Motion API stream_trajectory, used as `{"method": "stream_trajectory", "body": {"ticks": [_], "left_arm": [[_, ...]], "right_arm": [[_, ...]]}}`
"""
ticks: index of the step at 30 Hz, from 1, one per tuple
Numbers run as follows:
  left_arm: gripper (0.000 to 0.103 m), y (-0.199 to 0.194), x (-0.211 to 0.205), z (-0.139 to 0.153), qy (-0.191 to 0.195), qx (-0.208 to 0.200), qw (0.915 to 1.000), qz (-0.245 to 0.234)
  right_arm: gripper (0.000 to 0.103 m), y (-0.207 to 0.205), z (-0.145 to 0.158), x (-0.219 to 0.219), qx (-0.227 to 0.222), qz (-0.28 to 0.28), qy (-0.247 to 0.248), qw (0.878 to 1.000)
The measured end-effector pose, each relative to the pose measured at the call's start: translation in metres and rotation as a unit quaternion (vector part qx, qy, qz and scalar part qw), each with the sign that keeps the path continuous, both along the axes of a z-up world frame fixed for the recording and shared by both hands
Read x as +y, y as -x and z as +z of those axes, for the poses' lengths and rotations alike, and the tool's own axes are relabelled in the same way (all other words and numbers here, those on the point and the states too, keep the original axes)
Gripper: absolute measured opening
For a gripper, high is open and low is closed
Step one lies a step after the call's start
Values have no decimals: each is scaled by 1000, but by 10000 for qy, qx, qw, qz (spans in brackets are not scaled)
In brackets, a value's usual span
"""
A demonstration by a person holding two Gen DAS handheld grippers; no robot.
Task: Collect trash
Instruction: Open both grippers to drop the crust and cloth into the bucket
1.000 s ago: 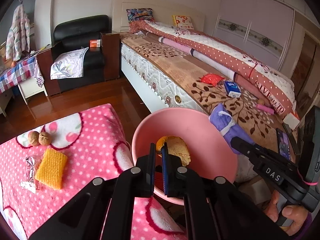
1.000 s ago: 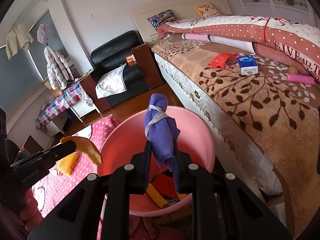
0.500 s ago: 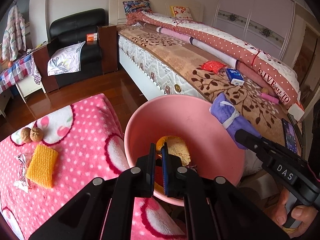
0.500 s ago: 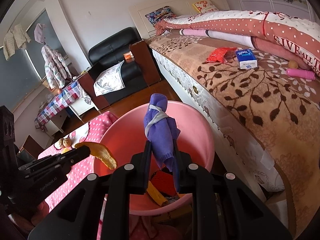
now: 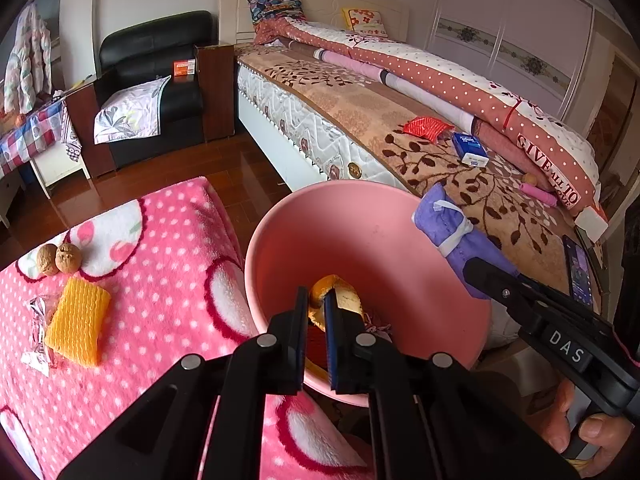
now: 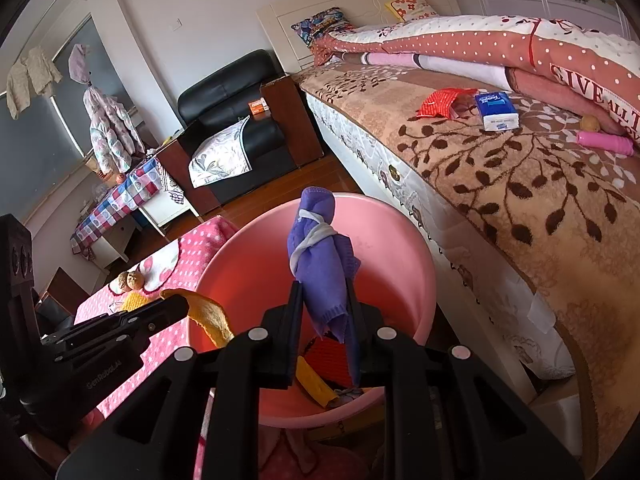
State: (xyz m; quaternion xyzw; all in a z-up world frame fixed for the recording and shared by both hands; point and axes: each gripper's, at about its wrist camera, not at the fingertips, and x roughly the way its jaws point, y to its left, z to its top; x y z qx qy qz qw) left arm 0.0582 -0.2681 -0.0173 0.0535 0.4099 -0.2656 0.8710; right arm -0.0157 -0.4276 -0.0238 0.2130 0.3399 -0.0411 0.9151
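A pink bin (image 5: 372, 232) (image 6: 400, 256) stands between the pink dotted table and the bed. My left gripper (image 5: 316, 312) is shut on an orange peel (image 5: 340, 298) and holds it over the bin's near rim; the peel also shows in the right wrist view (image 6: 208, 314). My right gripper (image 6: 322, 308) is shut on a purple cloth bundle (image 6: 320, 256) tied with white string, held above the bin; the bundle shows in the left wrist view (image 5: 452, 236). Red and yellow scraps (image 6: 320, 360) lie in the bin's bottom.
On the pink table (image 5: 160, 280) lie a yellow sponge (image 5: 78, 316), a clear wrapper (image 5: 36, 328) and two walnuts (image 5: 58, 258). On the bed (image 6: 520, 184) lie a red packet (image 6: 444, 100), a blue tissue pack (image 6: 496, 110) and a pink tube (image 6: 604, 142).
My left gripper has moved forward and lower, so the peel now hangs inside the bin's rim. My right gripper has held the purple bundle over the bin, nearly still.
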Motion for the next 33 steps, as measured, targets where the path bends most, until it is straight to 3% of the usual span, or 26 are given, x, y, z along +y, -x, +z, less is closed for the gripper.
{"method": "stream_trajectory", "body": {"ticks": [3, 7, 13, 17, 33], "left_arm": [[13, 2, 1, 0, 55, 0, 10000, -1], [39, 6, 3, 5, 139, -32, 9999, 42], [43, 9, 10, 14, 227, -118, 9996, 82], [44, 11, 18, 19, 288, -126, 9994, 146], [44, 20, 64, 29, 401, -257, 9975, 522]], "right_arm": [[19, 1, 0, 0, -3, 1, -2, 10000], [20, 2, 1, 1, -19, -25, -14, 10000], [22, 3, -2, -4, 62, -108, -220, 9997], [42, 5, -1, -4, 30, -117, -293, 9995], [43, 9, 12, 20, -59, 155, -100, 9998]]}}
